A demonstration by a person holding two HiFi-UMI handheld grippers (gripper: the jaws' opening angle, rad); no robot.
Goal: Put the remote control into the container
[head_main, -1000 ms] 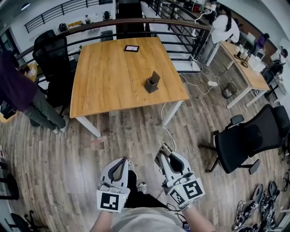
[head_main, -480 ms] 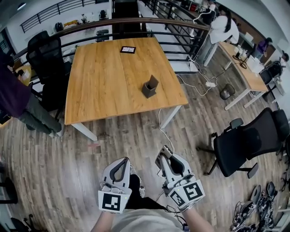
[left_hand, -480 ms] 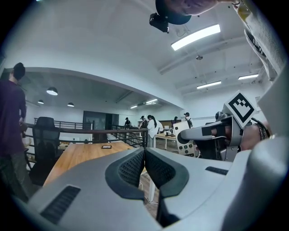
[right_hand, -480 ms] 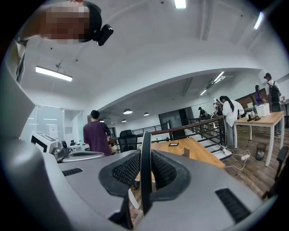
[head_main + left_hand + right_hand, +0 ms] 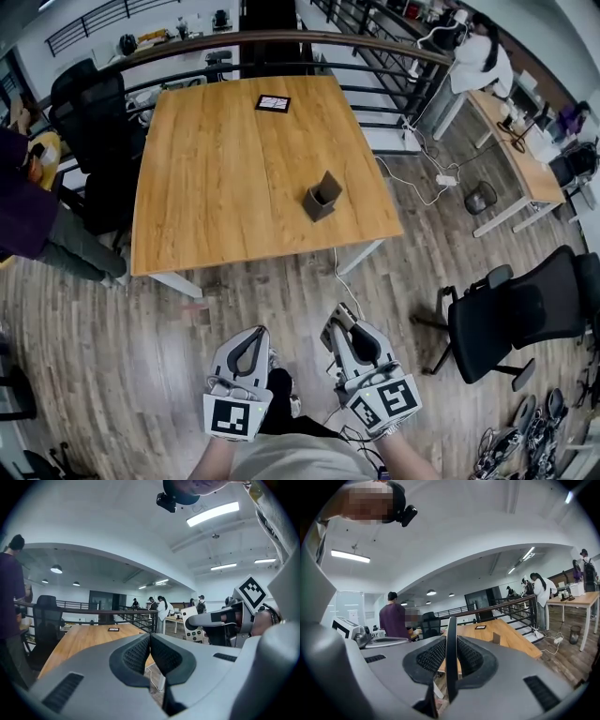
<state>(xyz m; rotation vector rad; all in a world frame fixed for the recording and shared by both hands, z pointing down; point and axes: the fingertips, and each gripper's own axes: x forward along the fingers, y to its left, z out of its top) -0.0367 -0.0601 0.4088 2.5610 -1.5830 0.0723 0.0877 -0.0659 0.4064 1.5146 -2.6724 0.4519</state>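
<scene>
Right gripper (image 5: 451,656) pinching remote (image 5: 451,625) edge-on over floor, well short of table (image 5: 216,187). Looks thin, stiff, light, prob slick plastic, so squeeze flat faces mid-body. Left gripper (image 5: 150,641) pressed together, empty. Container (image 5: 322,196) near table's front-right corner.

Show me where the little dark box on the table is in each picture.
Head view: container stands toward the wooden table's right front corner.
Left gripper view: not visible.
Right gripper view: container, small, right of centre.
Shared landmark: black tile at the table's far edge.
</scene>
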